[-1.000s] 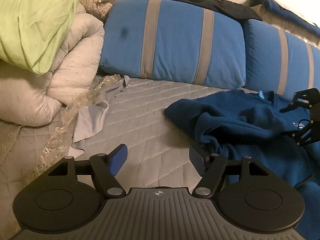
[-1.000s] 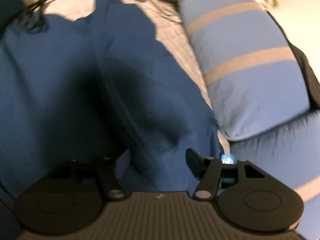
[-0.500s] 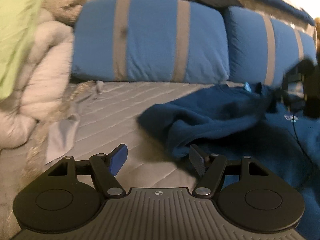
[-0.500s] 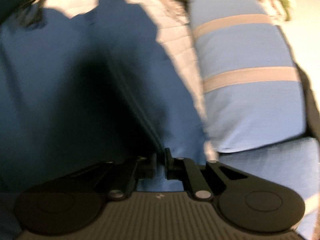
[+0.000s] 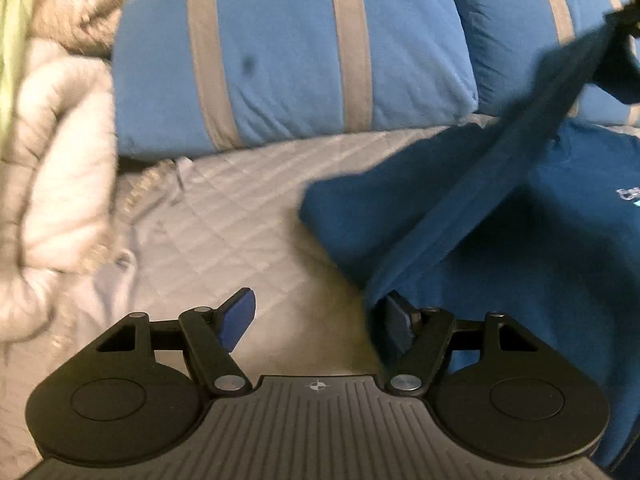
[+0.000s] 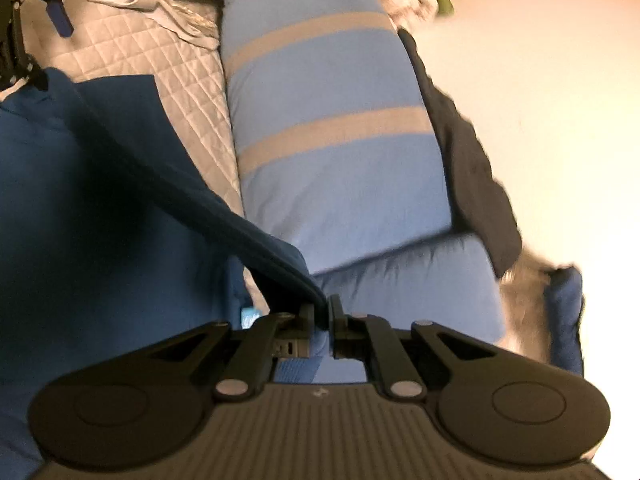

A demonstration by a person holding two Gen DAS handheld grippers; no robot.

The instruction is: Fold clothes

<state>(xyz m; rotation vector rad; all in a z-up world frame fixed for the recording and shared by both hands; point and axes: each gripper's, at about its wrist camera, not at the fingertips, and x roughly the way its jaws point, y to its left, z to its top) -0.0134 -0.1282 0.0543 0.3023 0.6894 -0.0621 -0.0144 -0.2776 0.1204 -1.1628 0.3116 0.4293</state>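
Note:
A dark blue sweatshirt [image 5: 520,260] lies spread on the quilted bedcover [image 5: 224,232]. My right gripper [image 6: 323,308] is shut on one edge of the sweatshirt [image 6: 80,200], and the pinched fabric rises from the bed as a taut band [image 6: 260,248]. In the left wrist view that band [image 5: 540,120] runs up to the top right corner. My left gripper [image 5: 316,300] hangs open low over the quilt, its right finger [image 5: 396,320] at the sweatshirt's near corner, with nothing between the pads. One blue pad of the left gripper [image 6: 60,20] shows at the top left of the right wrist view.
Two blue pillows with grey stripes [image 5: 288,64] line the back of the bed. A cream duvet [image 5: 52,140] and green fabric [image 5: 12,20] are piled at the left. A black garment [image 6: 472,168] lies over the pillow top, against a pale wall [image 6: 560,80].
My right gripper closed on the sweatshirt's edge and rose, pulling the fabric up into a tight band. My left gripper slid right up to the sweatshirt's corner, still open.

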